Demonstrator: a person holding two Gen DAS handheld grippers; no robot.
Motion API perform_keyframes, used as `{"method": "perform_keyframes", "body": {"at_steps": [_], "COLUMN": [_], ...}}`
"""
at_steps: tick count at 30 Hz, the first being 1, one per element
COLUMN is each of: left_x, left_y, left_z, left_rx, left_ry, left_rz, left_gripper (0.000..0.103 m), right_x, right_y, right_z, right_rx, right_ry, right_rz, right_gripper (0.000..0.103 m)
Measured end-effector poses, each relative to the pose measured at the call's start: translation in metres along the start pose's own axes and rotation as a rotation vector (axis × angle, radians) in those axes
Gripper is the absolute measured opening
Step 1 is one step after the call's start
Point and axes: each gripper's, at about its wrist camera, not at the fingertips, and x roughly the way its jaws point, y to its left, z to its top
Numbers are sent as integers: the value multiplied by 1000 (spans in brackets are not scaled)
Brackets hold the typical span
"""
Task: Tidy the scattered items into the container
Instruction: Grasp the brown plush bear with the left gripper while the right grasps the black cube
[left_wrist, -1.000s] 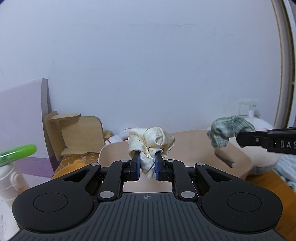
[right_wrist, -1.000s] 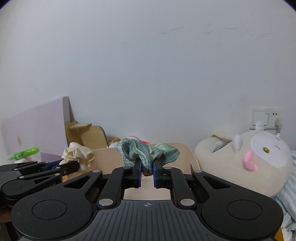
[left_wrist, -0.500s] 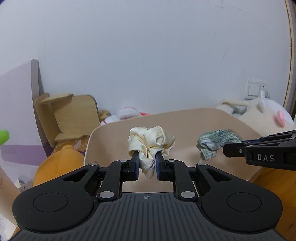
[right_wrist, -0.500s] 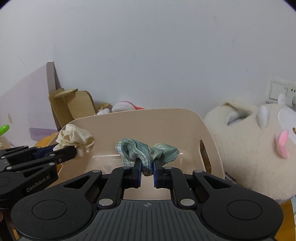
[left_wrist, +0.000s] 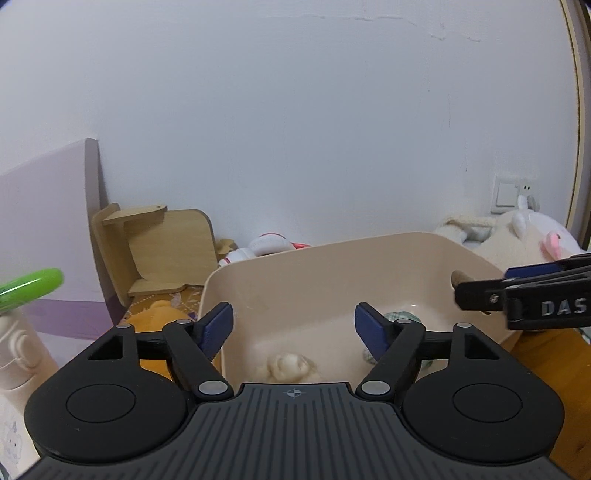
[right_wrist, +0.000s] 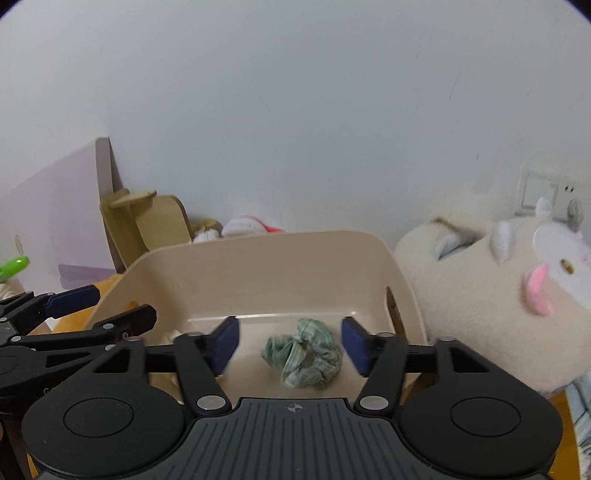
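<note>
Now, from the left wrist view, the left hand-held gripper (left_wrist: 293, 328) hangs above the beige container (left_wrist: 332, 258) with its blue-padded fingers (left_wrist: 216, 326) spread wide and nothing between them. A cream scrunchie (left_wrist: 288, 365) lies on the container floor just below and ahead of the gripper body, partly hidden by it. A green checked scrunchie (left_wrist: 400, 317) lies further to the right in the same container, half covered by the right finger. The right hand-held gripper (left_wrist: 480, 290) reaches in from the right edge over the container's rim. An orange plush toy (left_wrist: 155, 314) sits outside the container to the left.

From the right wrist view, the right hand-held gripper (right_wrist: 290, 345) also stands with its fingers apart and empty, pointing forward and slightly down over the container (right_wrist: 258, 258). The green checked scrunchie (right_wrist: 304, 352) rests on the container floor between the two fingers but below them, touching neither. The left hand-held gripper (right_wrist: 96, 308) shows at the left, over the near left rim. A large cream plush animal (right_wrist: 480, 295) sits against the container's right wall.

Both scrunchies look light, soft and gathered, so they should crush easily and not slip; a pinch across any bunched fold would likely hold. Both appear already delivered into the container.
</note>
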Motion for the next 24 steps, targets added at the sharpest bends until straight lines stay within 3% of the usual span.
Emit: {"method": "perform_keyframes", "body": {"at_steps": [4,6,8,15,24], "left_x": [-22,-35,-48,-94,-110], "left_y": [7,11,14,24,30], "left_z": [-2,-5,-9,-31,-71], "left_rx": [-26,-35,-39,-61,-159], "left_ry": [-15,-23,-28,-23,117], "left_rz": [-6,-5,-2,1,-92], "left_gripper": [78,78,79,81,81], "right_x": [-26,-39,-54,-97,-110], "right_y": [4,7,10,15,10], "right_z": [-2,-5,-10,-40,-88], "right_rx": [-3,-10,-24,-42,-56], "right_ry": [-41,-57,-85,-113,-50], "right_rz": [0,-4,-16,-35,-109], "right_gripper": [83,98,103,103,103]}}
